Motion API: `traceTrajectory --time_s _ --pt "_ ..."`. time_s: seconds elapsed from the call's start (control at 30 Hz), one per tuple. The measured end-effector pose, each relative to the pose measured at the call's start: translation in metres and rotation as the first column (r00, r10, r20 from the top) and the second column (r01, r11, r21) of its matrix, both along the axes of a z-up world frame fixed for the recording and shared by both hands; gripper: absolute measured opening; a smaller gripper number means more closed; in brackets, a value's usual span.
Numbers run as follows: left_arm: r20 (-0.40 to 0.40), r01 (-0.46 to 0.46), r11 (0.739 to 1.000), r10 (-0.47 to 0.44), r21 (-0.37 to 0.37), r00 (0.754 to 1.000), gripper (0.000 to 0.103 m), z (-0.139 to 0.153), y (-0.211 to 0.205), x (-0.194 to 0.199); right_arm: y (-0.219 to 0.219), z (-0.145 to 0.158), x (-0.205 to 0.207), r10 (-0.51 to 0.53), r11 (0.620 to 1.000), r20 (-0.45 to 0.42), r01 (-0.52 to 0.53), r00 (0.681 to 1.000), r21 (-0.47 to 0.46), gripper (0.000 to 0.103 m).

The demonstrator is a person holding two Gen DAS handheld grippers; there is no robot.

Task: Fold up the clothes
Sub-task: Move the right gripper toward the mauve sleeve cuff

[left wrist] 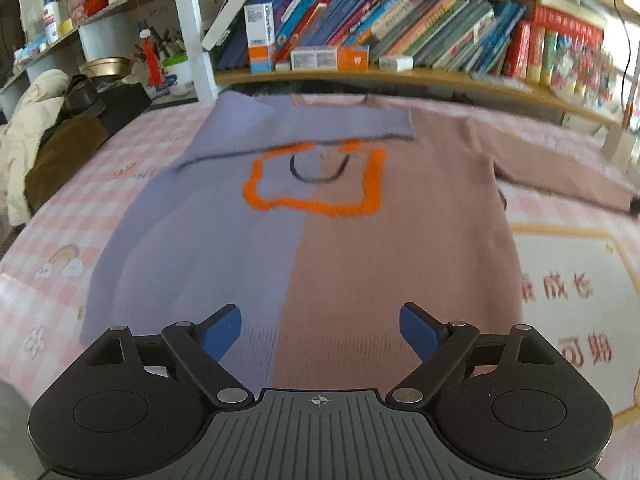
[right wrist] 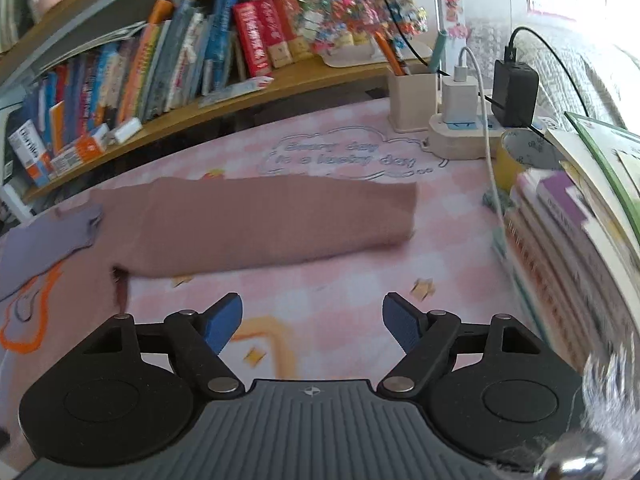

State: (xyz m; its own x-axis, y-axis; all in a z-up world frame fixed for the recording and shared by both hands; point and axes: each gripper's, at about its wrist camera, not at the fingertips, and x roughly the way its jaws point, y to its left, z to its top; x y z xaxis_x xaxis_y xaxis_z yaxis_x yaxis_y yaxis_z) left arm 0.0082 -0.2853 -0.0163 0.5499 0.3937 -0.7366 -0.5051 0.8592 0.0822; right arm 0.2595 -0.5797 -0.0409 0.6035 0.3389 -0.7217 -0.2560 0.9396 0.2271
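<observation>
Your left gripper [left wrist: 320,330] hung over the lower part of the sweater [left wrist: 312,240], its blue pads spread wide with nothing between them. The sweater lay flat on the pink checked table cover [left wrist: 52,248], front up: lilac on the left half, dusty pink on the right, with an orange outline and a dark smile on the chest. Its lilac sleeve [left wrist: 304,124] was already folded across the upper chest, just under the collar. The pink sleeve [right wrist: 272,224] was still stretched out sideways over the cover, its cuff pointing toward the stack of books [right wrist: 568,260] at the right.

Your right gripper [right wrist: 312,324] was over bare cover just in front of that pink sleeve, apart from it, jaws wide and empty. Behind the sleeve stood a power strip [right wrist: 456,136] with chargers plugged in, and beyond it the bookshelf [right wrist: 208,108].
</observation>
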Motion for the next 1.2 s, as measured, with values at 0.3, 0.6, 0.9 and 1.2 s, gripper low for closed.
traceTrajectory --time_s 0.3,0.6,0.9,1.2 --pt "-0.049 -0.111 0.994 0.111 0.008 0.993 0.089 0.0 -0.009 -0.009 -0.018 -0.014 0.054 -0.045 0.997 -0.06 0.048 0.997 0.058 0.064" --pt "-0.066 -0.143 0.989 0.144 0.03 0.987 0.089 0.005 -0.012 -0.008 -0.023 -0.026 0.07 -0.099 0.975 -0.16 0.128 0.982 0.18 0.056" --pt "-0.071 -0.14 0.989 0.143 0.048 0.987 0.089 0.007 -0.013 -0.007 -0.02 -0.02 0.066 -0.166 0.964 -0.144 0.191 0.975 0.185 0.054" --pt "-0.07 -0.146 0.988 0.149 0.041 0.986 0.089 0.006 -0.011 -0.005 -0.035 -0.029 0.073 -0.217 0.96 -0.099 0.23 0.971 0.16 0.055"
